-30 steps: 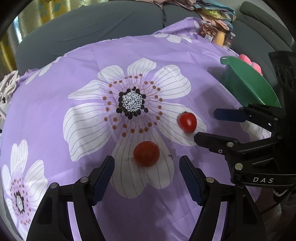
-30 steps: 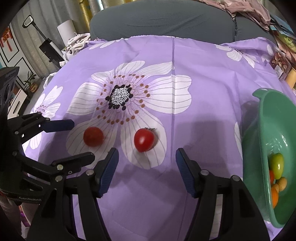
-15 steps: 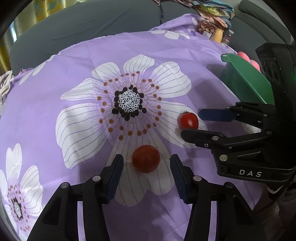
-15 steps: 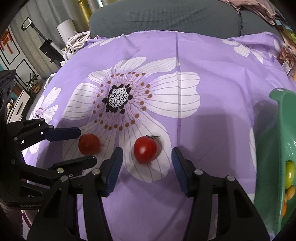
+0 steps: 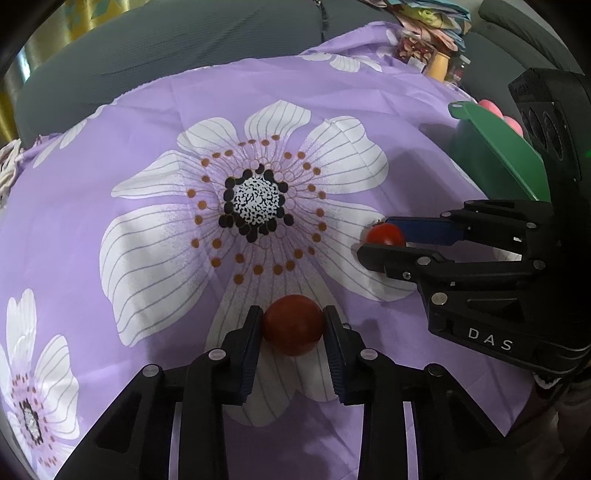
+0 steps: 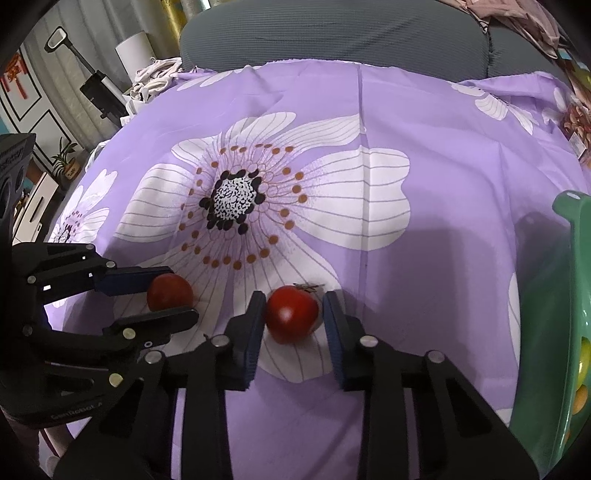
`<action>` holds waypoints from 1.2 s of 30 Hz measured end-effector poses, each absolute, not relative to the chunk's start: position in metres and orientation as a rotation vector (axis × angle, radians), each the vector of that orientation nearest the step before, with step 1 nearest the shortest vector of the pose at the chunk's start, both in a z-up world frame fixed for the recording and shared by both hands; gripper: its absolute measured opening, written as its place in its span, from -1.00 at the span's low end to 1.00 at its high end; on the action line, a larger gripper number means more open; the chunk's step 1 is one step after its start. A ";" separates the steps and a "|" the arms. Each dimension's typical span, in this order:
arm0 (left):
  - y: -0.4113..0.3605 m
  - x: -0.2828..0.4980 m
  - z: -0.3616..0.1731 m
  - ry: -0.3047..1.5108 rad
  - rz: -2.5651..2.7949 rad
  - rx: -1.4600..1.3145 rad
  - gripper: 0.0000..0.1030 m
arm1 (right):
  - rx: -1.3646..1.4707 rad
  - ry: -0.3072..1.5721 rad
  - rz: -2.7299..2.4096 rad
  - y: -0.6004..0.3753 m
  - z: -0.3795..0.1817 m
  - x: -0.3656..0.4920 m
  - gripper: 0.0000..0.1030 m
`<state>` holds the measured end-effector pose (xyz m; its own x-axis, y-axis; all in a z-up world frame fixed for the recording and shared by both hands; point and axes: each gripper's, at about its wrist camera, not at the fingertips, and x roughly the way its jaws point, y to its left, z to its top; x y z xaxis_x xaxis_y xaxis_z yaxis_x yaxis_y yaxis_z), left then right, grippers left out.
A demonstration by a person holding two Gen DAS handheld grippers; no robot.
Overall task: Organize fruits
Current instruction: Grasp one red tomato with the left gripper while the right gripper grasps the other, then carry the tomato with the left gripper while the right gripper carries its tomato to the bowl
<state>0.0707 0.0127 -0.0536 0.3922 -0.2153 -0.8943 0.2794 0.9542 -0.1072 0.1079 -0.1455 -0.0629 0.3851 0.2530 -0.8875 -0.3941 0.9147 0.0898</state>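
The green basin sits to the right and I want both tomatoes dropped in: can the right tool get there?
Probably yes. The right tool brackets the stemmed tomato, and only bare purple cloth lies before the green basin.

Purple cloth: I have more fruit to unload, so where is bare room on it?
Free: the far half of the cloth, from the flower's centre to the sofa. Crowded: the near edge, with both grippers on tomatoes, and the right side by the green basin.

Purple floral cloth [image 5: 155, 155], smooth and faintly creased, matt; two tomatoes, the darker tomato [image 5: 293, 325] dull-skinned, the redder tomato [image 6: 291, 314] glossy with a highlight; green basin [image 6: 576, 295] of shiny plastic; both tongs, left tongs [image 5: 291, 332] and right tongs [image 6: 293, 321], matt black plastic with ribbed blue pads [image 6: 255, 332] and bright metal screws.
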 end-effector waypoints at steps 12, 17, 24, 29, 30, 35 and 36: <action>0.016 0.065 -0.048 1.116 -0.320 0.032 -0.38 | -0.152 1.071 0.415 -0.145 -0.052 0.099 -0.46; 0.013 0.059 -0.038 1.102 -0.321 0.031 -0.38 | -0.149 1.042 0.414 -0.146 -0.040 0.089 -0.46; 0.011 0.051 -0.027 1.083 -0.312 0.029 -0.38 | -0.143 1.003 0.403 -0.154 -0.024 0.073 -0.46; 0.005 0.043 -0.017 1.063 -0.314 0.034 -0.38 | -0.140 0.969 0.400 -0.158 -0.012 0.059 -0.46; 0.004 0.042 -0.016 1.060 -0.315 0.034 -0.38 | -0.140 0.963 0.399 -0.159 -0.010 0.057 -0.46; -0.003 0.035 -0.003 1.032 -0.325 0.041 -0.38 | -0.133 0.929 0.394 -0.165 0.001 0.045 -0.46; -0.003 0.034 -0.001 1.027 -0.325 0.044 -0.38 | -0.132 0.924 0.394 -0.167 0.003 0.043 -0.46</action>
